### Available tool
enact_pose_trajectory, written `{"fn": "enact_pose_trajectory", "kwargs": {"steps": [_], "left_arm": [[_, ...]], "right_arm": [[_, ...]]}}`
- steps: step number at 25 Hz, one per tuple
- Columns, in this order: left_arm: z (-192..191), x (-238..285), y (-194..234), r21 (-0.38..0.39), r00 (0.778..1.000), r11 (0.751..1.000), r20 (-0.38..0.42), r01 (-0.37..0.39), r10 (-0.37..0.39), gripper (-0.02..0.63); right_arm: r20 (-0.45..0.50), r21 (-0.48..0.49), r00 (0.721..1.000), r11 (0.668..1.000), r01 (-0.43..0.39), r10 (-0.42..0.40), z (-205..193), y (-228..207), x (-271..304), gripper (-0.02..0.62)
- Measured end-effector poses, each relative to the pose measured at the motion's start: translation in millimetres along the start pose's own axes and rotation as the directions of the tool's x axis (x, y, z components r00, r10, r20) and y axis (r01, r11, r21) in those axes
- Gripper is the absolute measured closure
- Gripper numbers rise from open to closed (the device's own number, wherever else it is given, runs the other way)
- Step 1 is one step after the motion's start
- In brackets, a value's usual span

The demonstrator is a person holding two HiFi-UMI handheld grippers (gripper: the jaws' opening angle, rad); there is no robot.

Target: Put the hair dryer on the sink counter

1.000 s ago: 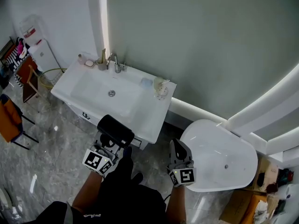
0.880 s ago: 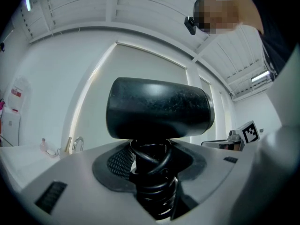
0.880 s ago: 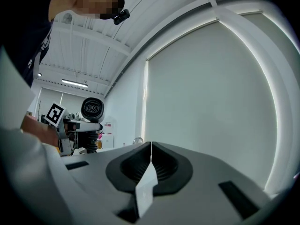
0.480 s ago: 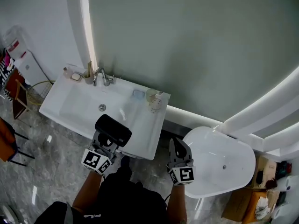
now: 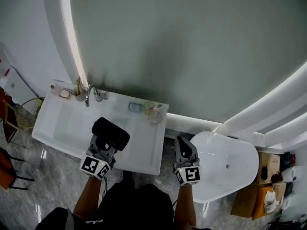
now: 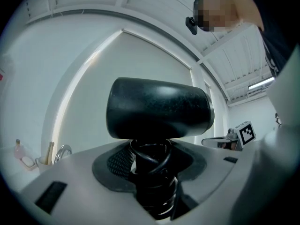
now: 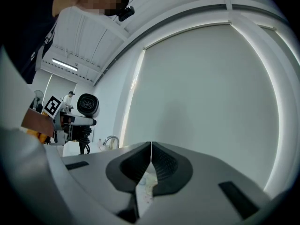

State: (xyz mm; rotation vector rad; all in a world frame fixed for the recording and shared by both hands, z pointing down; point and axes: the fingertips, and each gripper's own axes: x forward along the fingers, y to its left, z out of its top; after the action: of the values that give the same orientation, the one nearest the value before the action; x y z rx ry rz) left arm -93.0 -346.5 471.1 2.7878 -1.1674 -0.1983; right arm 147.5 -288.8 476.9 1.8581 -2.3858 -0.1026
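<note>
Hair dryer [image 5: 111, 133] is clamped at the handle in my left gripper [image 5: 104, 146], head up, above the sink counter [image 5: 145, 150]. Right gripper [image 5: 183, 150] is pinched closed on nothing. I'd lower onto the bare ledge right of the basin, lay it flat, clear of the toiletries [image 5: 154, 115], then release.

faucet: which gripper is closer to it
Left. The left gripper, holding the hair dryer, is over the sink counter in front of the faucet; the right gripper hangs beyond the counter's right end, by the bathtub.
</note>
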Motion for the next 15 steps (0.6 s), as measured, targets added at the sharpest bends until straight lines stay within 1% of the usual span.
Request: {"fn": "enact_pose_trajectory", "kwargs": {"steps": [4,8,15], "left_arm": [[-6,8,10,-0.020,1.000,1.000,-0.009,-0.009,0.008,0.388],[-13,19,11,-0.028,1.000,0.999,-0.019,-0.024,0.023,0.387],[-21,27,3,-0.026,0.996,0.996,-0.038,-0.085,0.084,0.387]], "right_arm": [[0.002,0.001,1.000,1.000,0.002,-0.002,3,-5,12,0.565],[0.004,0.007,1.000,1.000,-0.017,0.017,-3,-11,28,0.565],[0.024,0.031,0.998,0.997,-0.064,0.064,-8,-28,38,0.565]]}}
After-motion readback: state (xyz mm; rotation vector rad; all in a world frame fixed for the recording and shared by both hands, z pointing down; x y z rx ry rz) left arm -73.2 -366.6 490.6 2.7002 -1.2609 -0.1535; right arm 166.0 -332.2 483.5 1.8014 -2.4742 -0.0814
